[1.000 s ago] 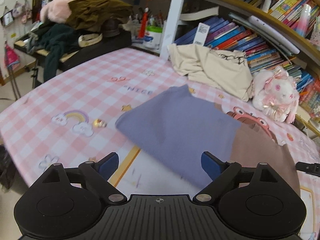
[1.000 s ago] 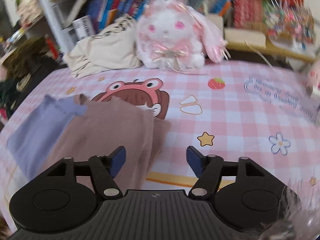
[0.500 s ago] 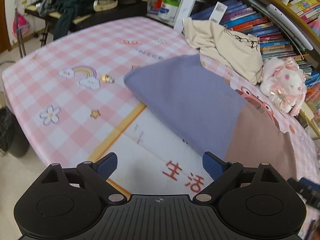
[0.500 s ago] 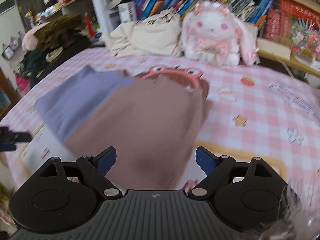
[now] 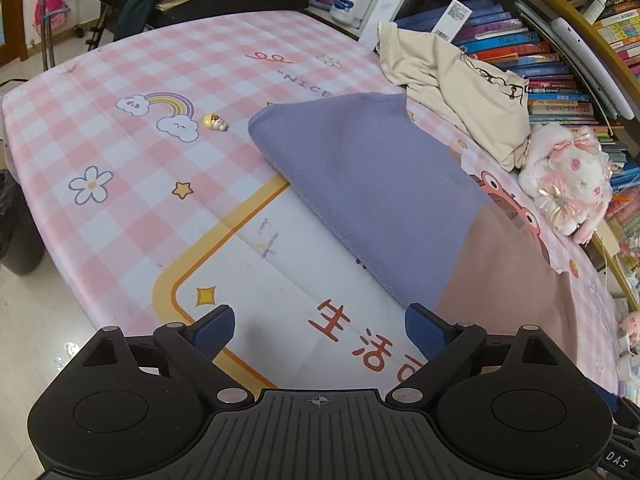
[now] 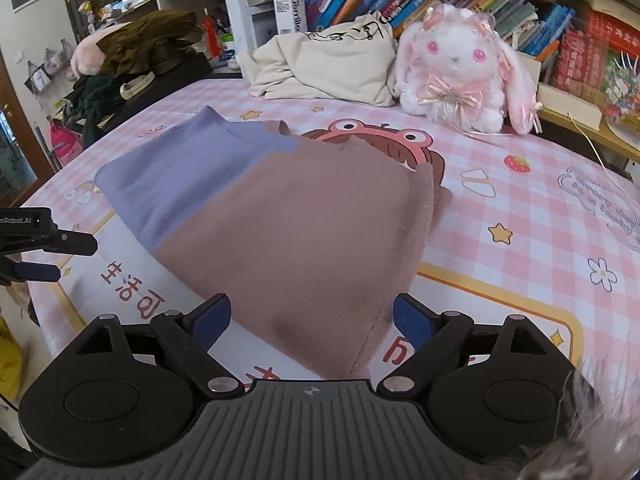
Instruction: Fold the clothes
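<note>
A folded two-tone garment lies flat on the pink checked tablecloth (image 5: 132,152), one half purple (image 5: 360,184), the other brown (image 6: 312,232). My left gripper (image 5: 320,326) is open above the white printed panel, just short of the purple edge, with nothing between its fingers. My right gripper (image 6: 312,314) is open over the near end of the brown half. The cloth shows in the gap between its fingers, and the pads stand clear of it. In the right wrist view the left gripper (image 6: 36,248) shows at the far left edge.
A crumpled cream garment (image 6: 328,68) and a pink-and-white plush rabbit (image 6: 460,72) sit at the back against the bookshelf (image 5: 520,40). A small figurine (image 5: 216,122) lies left of the purple half. Dark clothes (image 6: 96,100) are piled past the table's far left end.
The right gripper swung left from the bare cloth to face the brown half, and its jaws widened. The left gripper sank and tipped down and now hangs over the white panel.
</note>
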`<state>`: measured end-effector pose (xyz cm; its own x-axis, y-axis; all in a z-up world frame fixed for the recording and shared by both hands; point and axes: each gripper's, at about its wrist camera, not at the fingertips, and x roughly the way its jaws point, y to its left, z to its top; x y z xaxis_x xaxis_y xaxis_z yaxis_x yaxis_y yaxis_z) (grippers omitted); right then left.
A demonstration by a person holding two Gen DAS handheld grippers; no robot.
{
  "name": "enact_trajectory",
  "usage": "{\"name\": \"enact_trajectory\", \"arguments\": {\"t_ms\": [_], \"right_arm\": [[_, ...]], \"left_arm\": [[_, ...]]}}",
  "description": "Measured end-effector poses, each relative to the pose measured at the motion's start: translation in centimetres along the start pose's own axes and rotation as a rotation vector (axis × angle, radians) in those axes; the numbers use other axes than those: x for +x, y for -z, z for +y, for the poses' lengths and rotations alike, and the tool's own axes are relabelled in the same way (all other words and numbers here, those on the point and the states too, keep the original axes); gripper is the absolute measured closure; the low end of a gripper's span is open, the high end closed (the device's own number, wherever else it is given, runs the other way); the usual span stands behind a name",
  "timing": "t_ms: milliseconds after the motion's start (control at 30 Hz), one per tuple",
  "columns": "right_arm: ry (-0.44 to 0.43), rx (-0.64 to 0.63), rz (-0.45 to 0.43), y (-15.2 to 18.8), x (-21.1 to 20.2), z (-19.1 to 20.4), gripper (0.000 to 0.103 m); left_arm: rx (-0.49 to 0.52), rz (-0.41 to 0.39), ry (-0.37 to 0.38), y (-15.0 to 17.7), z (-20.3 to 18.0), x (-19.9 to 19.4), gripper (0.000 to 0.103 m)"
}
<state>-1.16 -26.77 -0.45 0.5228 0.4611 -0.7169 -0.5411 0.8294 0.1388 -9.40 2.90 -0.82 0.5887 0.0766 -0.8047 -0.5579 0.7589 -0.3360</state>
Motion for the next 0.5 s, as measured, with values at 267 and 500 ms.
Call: {"name": "enact_trajectory", "arguments": {"t_ms": [267,500], "right_arm": [[0.027,0.021,-0.003,0.3,-0.2,-0.6,0.014],[0.037,0.029,-0.018,0.3,-0.4,-1.1,0.014]], "left_arm": [[0.042,0.023,0.01,-0.2,-1.3,0.6,0.009],[0.076,0.044,0.01,-0.4,-2.1,1.2,0.009]]}}
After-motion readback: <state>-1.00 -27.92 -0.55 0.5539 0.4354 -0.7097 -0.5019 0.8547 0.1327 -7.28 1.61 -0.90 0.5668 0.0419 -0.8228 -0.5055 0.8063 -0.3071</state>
